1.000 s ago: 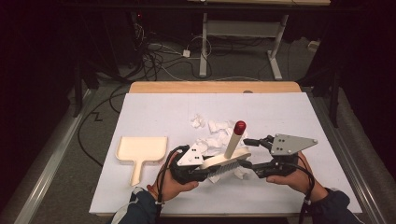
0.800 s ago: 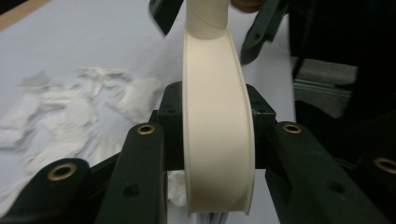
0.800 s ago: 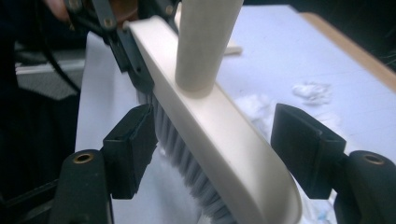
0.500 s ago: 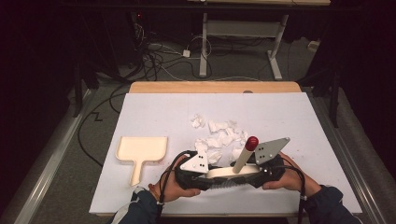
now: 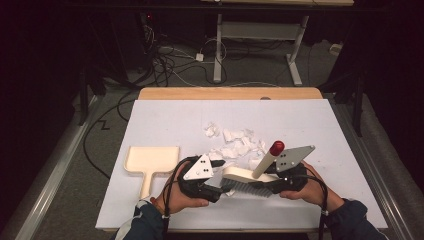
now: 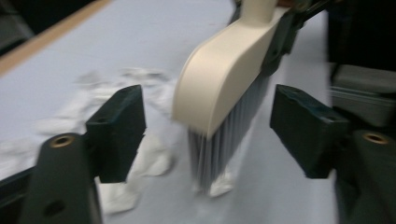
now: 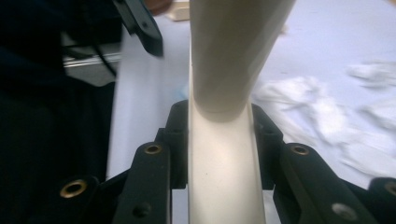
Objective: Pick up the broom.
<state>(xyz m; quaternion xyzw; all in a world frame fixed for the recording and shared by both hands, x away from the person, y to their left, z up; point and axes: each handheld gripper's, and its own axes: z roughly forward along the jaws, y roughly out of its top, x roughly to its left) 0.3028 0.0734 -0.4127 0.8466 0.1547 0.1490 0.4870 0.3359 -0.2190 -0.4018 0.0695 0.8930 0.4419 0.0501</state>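
A cream hand brush (image 5: pixel 243 174) with grey bristles and a red-tipped handle (image 5: pixel 276 147) stands on the white board between both grippers. My right gripper (image 5: pixel 267 183) is shut on the brush's body (image 7: pixel 224 177); its jaws have just been closing, and both pads press its sides. My left gripper (image 5: pixel 221 190) stands open around the brush's other end (image 6: pixel 224 79); its jaws have just been opening, with a gap on each side. The bristles (image 6: pixel 217 154) rest on a paper scrap. Torn white paper scraps (image 5: pixel 234 145) lie just beyond the brush.
A cream dustpan (image 5: pixel 150 161) lies flat to the left of my left hand. The white board (image 5: pixel 170 120) covers a wooden table whose far edge (image 5: pixel 230 93) shows behind it. Cables and desk legs are on the dark floor beyond.
The right gripper has moved left onto the brush and shut on it. The left gripper's jaws have parted from the brush. The red-tipped handle has swung to the right.
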